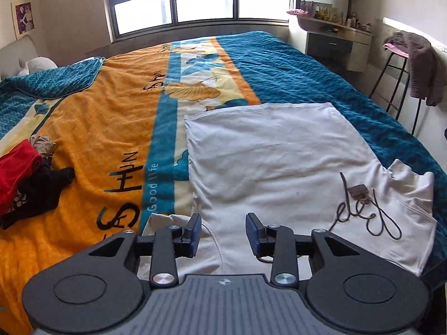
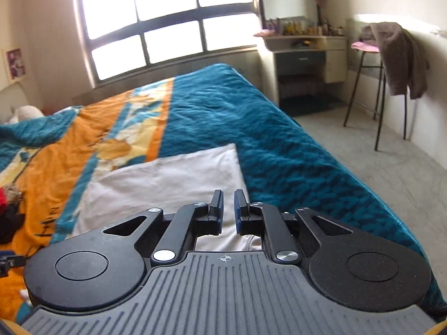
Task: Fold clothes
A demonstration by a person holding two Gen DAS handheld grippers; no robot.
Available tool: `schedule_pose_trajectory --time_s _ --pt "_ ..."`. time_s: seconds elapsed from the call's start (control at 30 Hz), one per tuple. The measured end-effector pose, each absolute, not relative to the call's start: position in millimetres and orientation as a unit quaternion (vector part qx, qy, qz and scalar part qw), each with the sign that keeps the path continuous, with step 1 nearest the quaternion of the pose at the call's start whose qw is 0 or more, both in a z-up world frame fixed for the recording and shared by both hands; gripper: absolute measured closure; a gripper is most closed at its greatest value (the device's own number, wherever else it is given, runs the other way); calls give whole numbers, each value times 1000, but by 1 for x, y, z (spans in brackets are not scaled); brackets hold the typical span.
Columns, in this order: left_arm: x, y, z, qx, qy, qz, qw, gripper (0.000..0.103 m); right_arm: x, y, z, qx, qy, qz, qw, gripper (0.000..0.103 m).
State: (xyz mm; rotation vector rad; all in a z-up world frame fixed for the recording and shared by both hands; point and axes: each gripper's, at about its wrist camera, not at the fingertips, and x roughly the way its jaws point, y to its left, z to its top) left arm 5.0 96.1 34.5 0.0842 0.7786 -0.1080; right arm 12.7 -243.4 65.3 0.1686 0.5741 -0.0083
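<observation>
The left gripper (image 1: pixel 223 230) points forward and is level, with its two fingers spread wide apart and nothing between the blue pads (image 1: pixel 252 233). The right gripper (image 2: pixel 228 212) is tilted a little to one side. Its fingers stand close, with only a narrow gap, and they hold nothing.

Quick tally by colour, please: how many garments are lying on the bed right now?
White: 1, the T-shirt spread flat, with black script lettering.
Red: 1, the red garment in the pile at the left edge.
Black: 1, the black garment in that pile.
Beige: 1, the small beige bundle beside them.
Total: 4, as far as the heap shows.
</observation>
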Motion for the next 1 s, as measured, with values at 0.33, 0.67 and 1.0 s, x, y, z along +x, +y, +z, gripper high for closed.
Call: schedule_pose_trajectory --time_s 0.33,0.67,1.0 --pt "-25 15 -63 69 396 -51 914 61 -25 -195 -47 58 397 84 912 91" --pt "-53 25 -58 61 445 -78 890 55 -58 -225 -65 85 430 90 894 84" --pt "-25 -7 -47 47 418 -86 903 34 -25 -294 -39 167 345 -43 923 48"
